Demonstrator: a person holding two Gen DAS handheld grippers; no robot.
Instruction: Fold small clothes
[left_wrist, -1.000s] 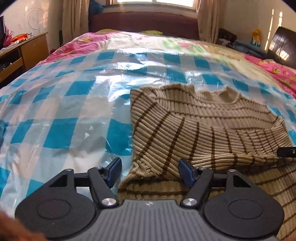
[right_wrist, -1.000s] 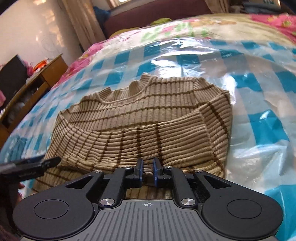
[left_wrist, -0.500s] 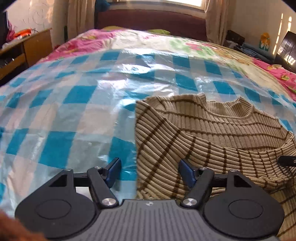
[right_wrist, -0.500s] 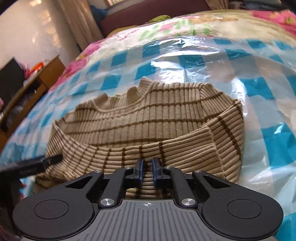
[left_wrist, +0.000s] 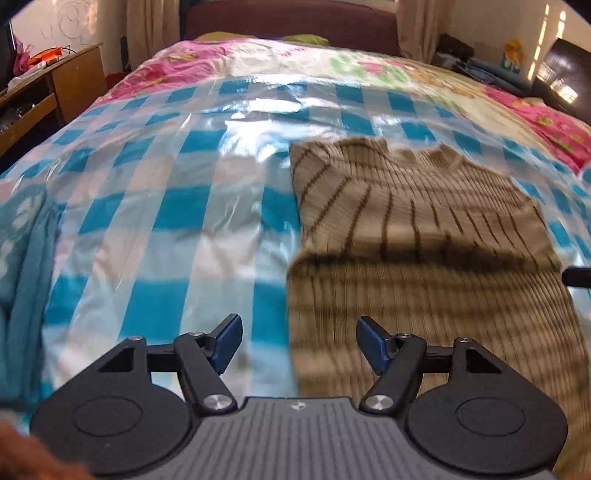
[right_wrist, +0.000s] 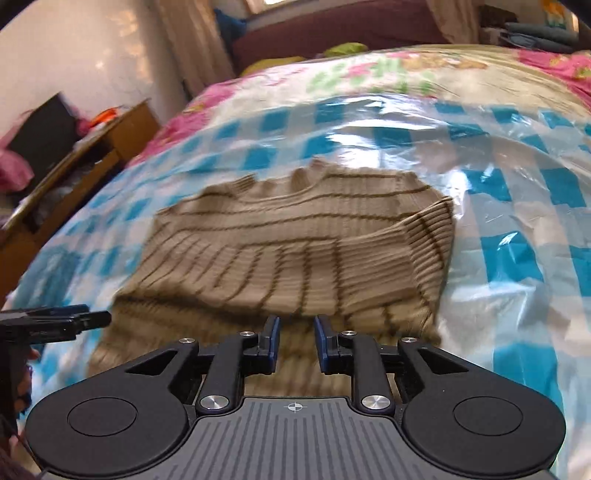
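A tan knit sweater (left_wrist: 424, 236) with thin brown stripes lies on the blue-checked plastic sheet (left_wrist: 166, 206), collar toward the far end, both sleeves folded across its body. My left gripper (left_wrist: 299, 326) hangs open over the sweater's near left edge, nothing between its pads. In the right wrist view the sweater (right_wrist: 295, 243) lies just ahead of my right gripper (right_wrist: 297, 323). The right jaws are opening, with only the cloth below showing through the gap. The left gripper (right_wrist: 55, 325) shows at that view's left edge.
A teal patterned cloth (left_wrist: 22, 258) lies at the sheet's left edge. A wooden desk (left_wrist: 55, 85) with clutter stands left of the bed. A floral quilt (left_wrist: 369, 66) and dark headboard (left_wrist: 295, 22) lie beyond. Plastic sheet spreads left of the sweater.
Both grippers pulled back and up from the sweater. The right jaws, pinched on the folded edge before, have parted and let it go. The left jaws stayed open.
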